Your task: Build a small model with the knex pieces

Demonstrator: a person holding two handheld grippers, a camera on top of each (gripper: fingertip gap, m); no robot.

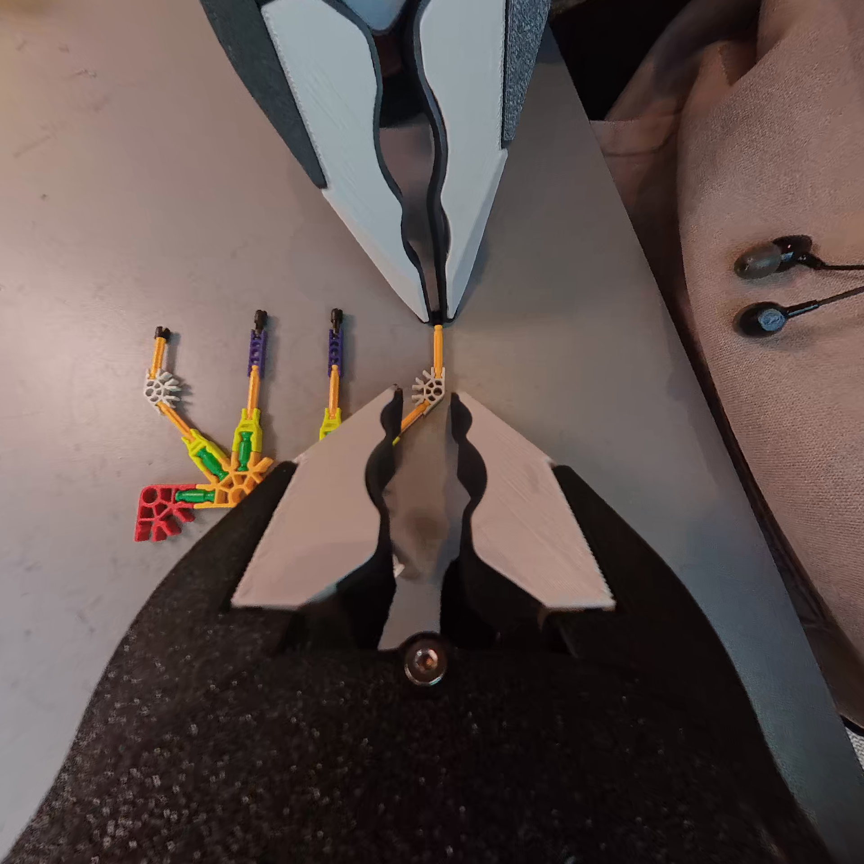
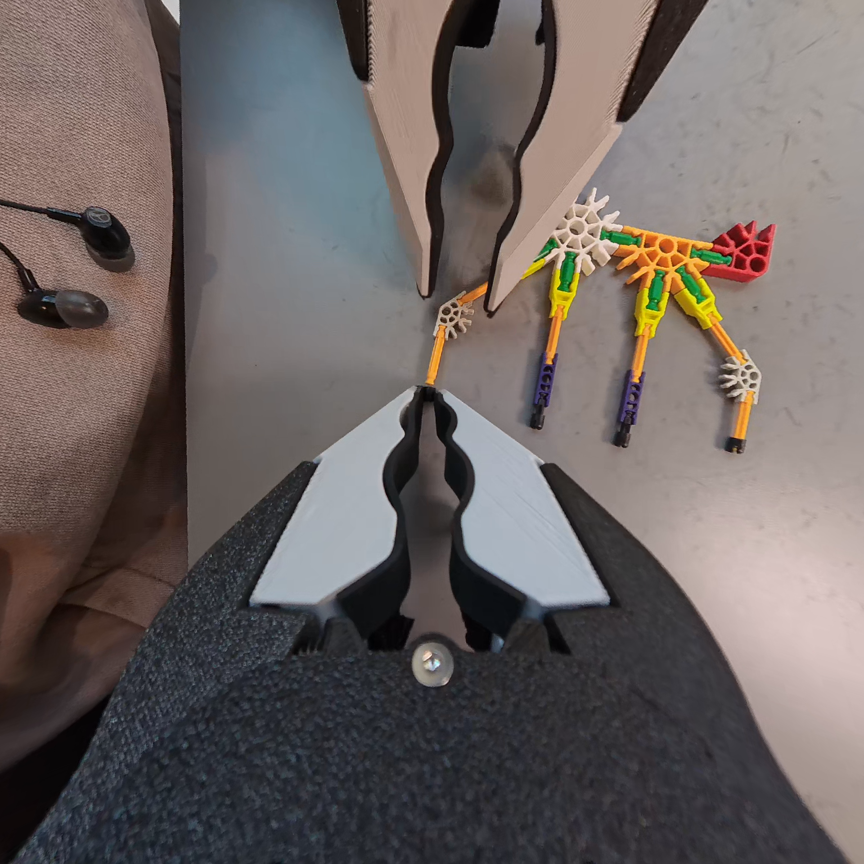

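Seemingly right tongs (image 2: 426, 395) clamped on orange rod (image 2: 436, 360) tip, left tongs (image 1: 423, 390) apart astride grey connector (image 1: 429, 387).

we see toy figure (image 2: 654, 262) of rods and connectors | flat on bench, near person-side edge | orange end leg (image 2: 437, 357) pinched by right gripper (image 2: 426, 392)

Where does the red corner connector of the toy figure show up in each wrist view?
Left wrist view: red connector at lower left, beside the left gripper's body.
Right wrist view: red connector at upper right, on the figure's far end.
Shared landmark: the grey fan-shaped connector between both grippers' tips.
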